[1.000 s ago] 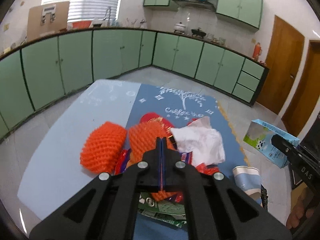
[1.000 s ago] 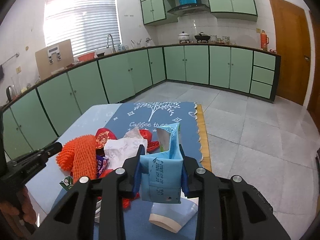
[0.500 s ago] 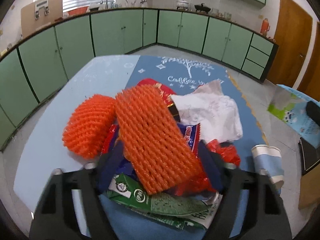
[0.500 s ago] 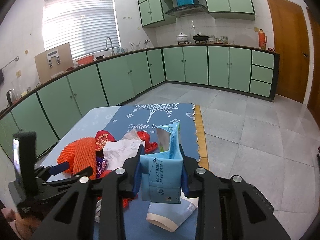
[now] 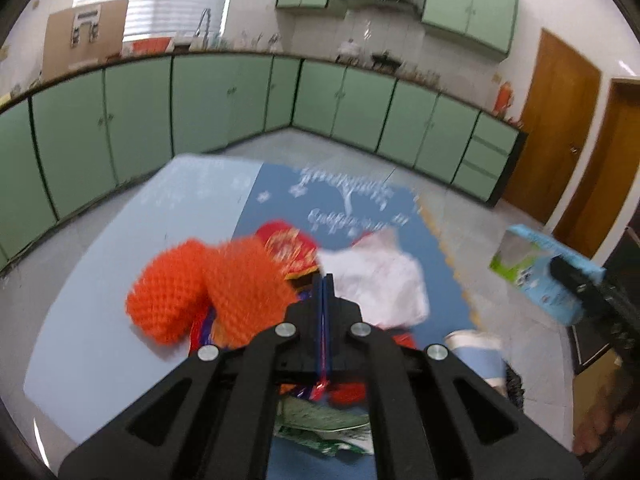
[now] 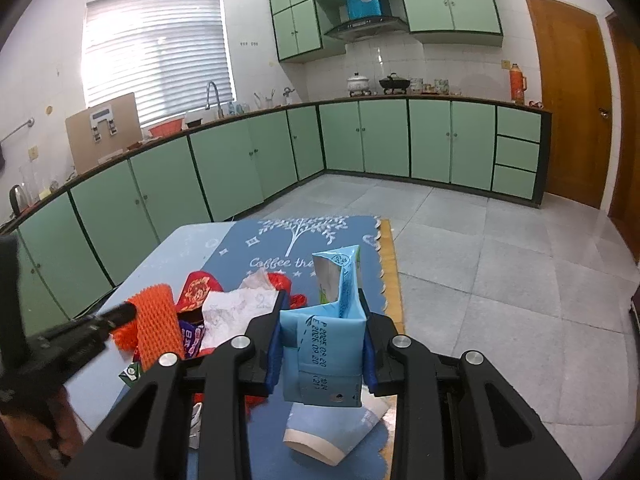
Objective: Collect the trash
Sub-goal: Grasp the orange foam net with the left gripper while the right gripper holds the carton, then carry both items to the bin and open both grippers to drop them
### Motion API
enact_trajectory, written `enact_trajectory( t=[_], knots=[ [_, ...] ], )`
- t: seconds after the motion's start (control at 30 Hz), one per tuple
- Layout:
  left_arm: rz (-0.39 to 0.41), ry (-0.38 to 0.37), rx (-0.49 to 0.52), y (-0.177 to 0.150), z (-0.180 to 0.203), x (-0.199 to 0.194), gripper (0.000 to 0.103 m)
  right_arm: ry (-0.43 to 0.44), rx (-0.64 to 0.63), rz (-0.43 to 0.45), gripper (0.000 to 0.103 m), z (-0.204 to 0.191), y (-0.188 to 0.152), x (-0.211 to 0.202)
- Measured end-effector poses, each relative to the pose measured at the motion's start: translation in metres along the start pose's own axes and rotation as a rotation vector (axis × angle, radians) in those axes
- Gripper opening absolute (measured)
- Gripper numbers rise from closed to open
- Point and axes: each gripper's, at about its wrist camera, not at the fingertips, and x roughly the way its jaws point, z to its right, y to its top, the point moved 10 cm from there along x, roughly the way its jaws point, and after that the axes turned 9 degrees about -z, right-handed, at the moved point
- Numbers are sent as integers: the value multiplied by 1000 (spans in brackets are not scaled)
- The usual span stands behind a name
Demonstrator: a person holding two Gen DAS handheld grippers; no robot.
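A blue milk carton (image 6: 324, 344) is clamped upright between the pads of the right gripper (image 6: 323, 346), whose jaws are partly closed against its sides; it is held above the near edge of a blue table mat (image 6: 320, 240). The left gripper (image 5: 323, 300) is seen with its jaws pressed fully together and nothing visible between the tips, poised over a heap of trash on the mat. In that heap two orange foam nets (image 5: 208, 288) lie at the left, a crumpled white paper (image 5: 380, 292) at the right, and red and green wrappers (image 5: 316, 420) nearer. A paper cup (image 6: 332, 432) lies on its side at the near right of the mat.
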Motion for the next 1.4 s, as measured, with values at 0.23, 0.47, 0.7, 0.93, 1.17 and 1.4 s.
enact_trajectory(
  t=[0.23, 0.47, 0.7, 0.93, 1.17, 1.4],
  knots=[
    [-48, 37, 37, -5, 6, 9, 4, -25, 22, 17, 31, 18, 3, -10],
    [-130, 131, 3, -34, -22, 39, 73, -12, 11, -24, 31, 12, -9, 3],
    [-212, 153, -28, -48, -37, 71, 85, -20, 9, -50, 31, 12, -12, 13],
    [-241, 116, -49, -53, -37, 84, 57, -28, 9, -70, 31, 13, -15, 22],
    [-206, 79, -83, -47, -41, 71, 13, -25, 7, -80, 31, 10, -15, 25],
    [-107, 48, -67, -27, -41, 28, 12, -20, 10, -61, 31, 12, -14, 18]
  ],
)
